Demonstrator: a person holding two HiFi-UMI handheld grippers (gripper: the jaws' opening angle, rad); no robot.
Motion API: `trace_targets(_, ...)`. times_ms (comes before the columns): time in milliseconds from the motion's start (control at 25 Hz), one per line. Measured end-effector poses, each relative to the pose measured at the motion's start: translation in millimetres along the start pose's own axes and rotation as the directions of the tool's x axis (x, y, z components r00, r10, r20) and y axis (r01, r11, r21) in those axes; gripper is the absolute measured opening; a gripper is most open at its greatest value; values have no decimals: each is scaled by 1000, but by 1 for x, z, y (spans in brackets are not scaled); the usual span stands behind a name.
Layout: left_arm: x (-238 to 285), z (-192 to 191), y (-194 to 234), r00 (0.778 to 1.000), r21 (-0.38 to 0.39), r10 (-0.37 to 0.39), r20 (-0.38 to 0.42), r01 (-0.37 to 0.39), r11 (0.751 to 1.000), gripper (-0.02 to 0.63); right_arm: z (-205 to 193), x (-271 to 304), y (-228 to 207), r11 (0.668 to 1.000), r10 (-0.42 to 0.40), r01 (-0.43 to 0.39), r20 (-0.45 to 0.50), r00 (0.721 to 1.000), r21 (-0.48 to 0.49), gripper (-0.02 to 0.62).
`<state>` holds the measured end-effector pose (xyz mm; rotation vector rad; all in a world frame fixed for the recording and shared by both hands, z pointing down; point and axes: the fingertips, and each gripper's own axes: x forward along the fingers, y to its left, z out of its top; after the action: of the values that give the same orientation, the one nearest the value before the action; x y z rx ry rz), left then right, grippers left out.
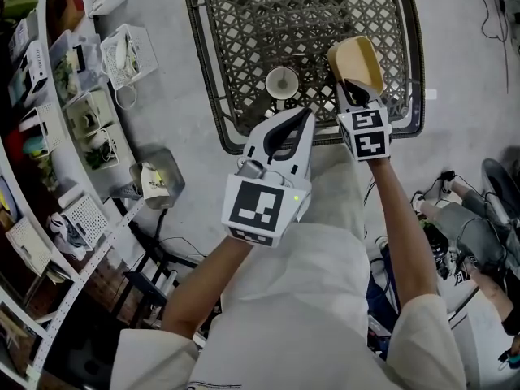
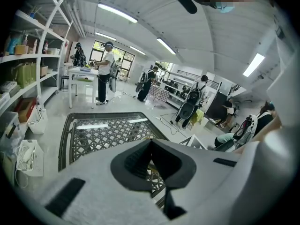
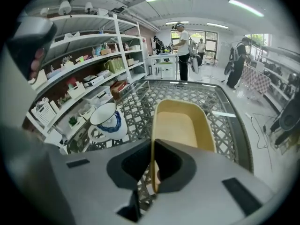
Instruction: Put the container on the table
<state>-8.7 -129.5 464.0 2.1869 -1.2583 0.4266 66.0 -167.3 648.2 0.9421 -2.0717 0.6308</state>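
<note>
A yellow oblong container [image 1: 357, 62] is over the near right part of the dark lattice table [image 1: 244, 23]. My right gripper [image 1: 352, 88] is shut on the near rim of it. In the right gripper view the container [image 3: 180, 125] stretches away from the jaws of the right gripper [image 3: 152, 146], which pinch its left wall, with the table [image 3: 220, 121] beneath. Whether it touches the table I cannot tell. My left gripper [image 1: 301, 120] hangs at the table's near edge, shut and holding nothing. In the left gripper view the left gripper [image 2: 151, 144] has its jaws together above the table [image 2: 98, 130].
A white cup with blue markings on a saucer [image 1: 282, 82] stands on the table left of the container, and shows as the cup [image 3: 108, 118]. Crowded shelves [image 1: 49, 136] run along the left. A white basket [image 1: 128, 54] sits on the floor. A seated person [image 1: 471, 234] is at the right.
</note>
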Motion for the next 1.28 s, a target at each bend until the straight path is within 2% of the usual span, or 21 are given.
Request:
trace_targets(280,-3,-1,-1,1000,8,-6,-6,6,1000,23,-6,9,-3,999,-39,38,-43,998,-26,36)
trace_targets(480,-6,4,1,1000,5,0,-2,0,1000,23,-5,9,-1,999,-28,27,-48,998,-27,74)
trace_targets(600,-6,5,1,1000,18,-5,0,5,1000,23,-4,7,-2,999,-35,34,-42,998,-20,74)
trace_targets(1280,-23,25,-14,998,63,-30,46,27,998,23,45,-66,-9,994,-100,94,135,986,50,66)
